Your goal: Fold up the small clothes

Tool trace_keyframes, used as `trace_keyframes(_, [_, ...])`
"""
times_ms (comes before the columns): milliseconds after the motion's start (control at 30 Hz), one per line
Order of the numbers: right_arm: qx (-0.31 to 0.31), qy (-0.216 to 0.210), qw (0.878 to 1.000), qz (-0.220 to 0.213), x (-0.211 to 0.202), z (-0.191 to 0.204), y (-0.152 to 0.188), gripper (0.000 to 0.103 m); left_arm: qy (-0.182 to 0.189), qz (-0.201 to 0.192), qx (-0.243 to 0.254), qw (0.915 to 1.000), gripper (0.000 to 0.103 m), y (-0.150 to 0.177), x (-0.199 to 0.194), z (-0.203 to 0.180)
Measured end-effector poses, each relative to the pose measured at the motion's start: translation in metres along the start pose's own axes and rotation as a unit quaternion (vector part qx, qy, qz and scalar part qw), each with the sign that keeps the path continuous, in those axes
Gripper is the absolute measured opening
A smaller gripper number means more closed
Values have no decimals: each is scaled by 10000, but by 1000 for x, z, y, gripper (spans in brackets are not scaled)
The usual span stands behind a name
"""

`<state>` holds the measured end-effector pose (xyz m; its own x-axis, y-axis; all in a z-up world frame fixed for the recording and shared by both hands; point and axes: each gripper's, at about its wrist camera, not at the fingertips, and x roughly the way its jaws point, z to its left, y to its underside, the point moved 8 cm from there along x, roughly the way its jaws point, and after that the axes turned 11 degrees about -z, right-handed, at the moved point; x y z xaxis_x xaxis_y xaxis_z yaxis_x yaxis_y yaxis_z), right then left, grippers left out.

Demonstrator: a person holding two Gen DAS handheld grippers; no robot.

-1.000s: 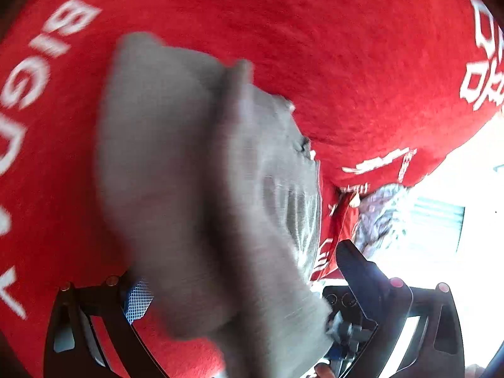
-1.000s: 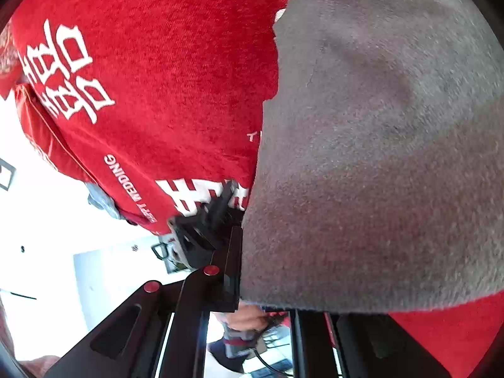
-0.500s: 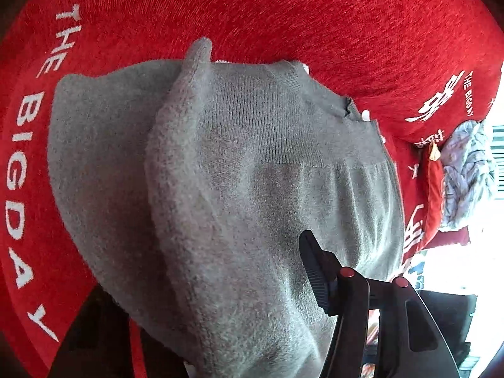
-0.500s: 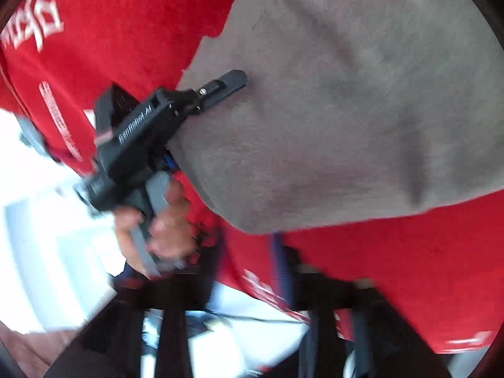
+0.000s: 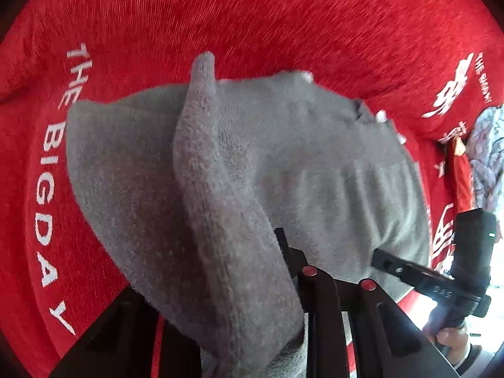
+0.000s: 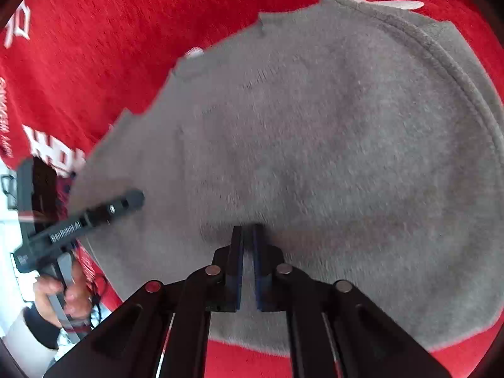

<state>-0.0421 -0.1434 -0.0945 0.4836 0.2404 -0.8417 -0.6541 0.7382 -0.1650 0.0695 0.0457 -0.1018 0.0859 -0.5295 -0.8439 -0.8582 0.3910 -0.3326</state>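
Observation:
A small grey knit garment (image 6: 330, 145) lies spread on a red cloth (image 6: 110, 47) with white lettering. My right gripper (image 6: 248, 231) is shut, its fingertips pressing down on the garment's near middle. In the left wrist view a fold of the grey garment (image 5: 220, 208) is draped over my left gripper (image 5: 252, 283), hiding its left finger; only its right finger (image 5: 289, 252) shows. The right gripper (image 5: 409, 271) appears there at the right, over the garment's ribbed edge. The left gripper (image 6: 126, 201) appears in the right wrist view at the left.
The red cloth (image 5: 283, 15) covers the whole work surface. A pale patterned cloth (image 5: 486, 157) lies past its far right edge. The person's hand (image 6: 63, 286) holds the left gripper's handle at the lower left.
The right gripper has let go of the garment's edge, shut, and come down onto the spread grey fabric. The garment has been laid flatter on the red cloth. The left gripper stays under its fold.

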Motion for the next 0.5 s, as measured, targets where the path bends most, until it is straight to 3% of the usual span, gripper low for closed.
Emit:
trace_keyframes(67, [74, -130, 9999, -32, -4, -5, 1, 4, 192, -231, -12, 9995, 25, -6, -11, -12])
trace_keyframes(300, [593, -670, 9959, 117, -15, -27, -2, 4, 300, -778, 494, 9953, 25, -43, -46, -87])
trace_keyframes(500, [890, -857, 9923, -71, -62, -50, 0, 4, 139, -602, 1567, 9857, 25, -50, -29, -193])
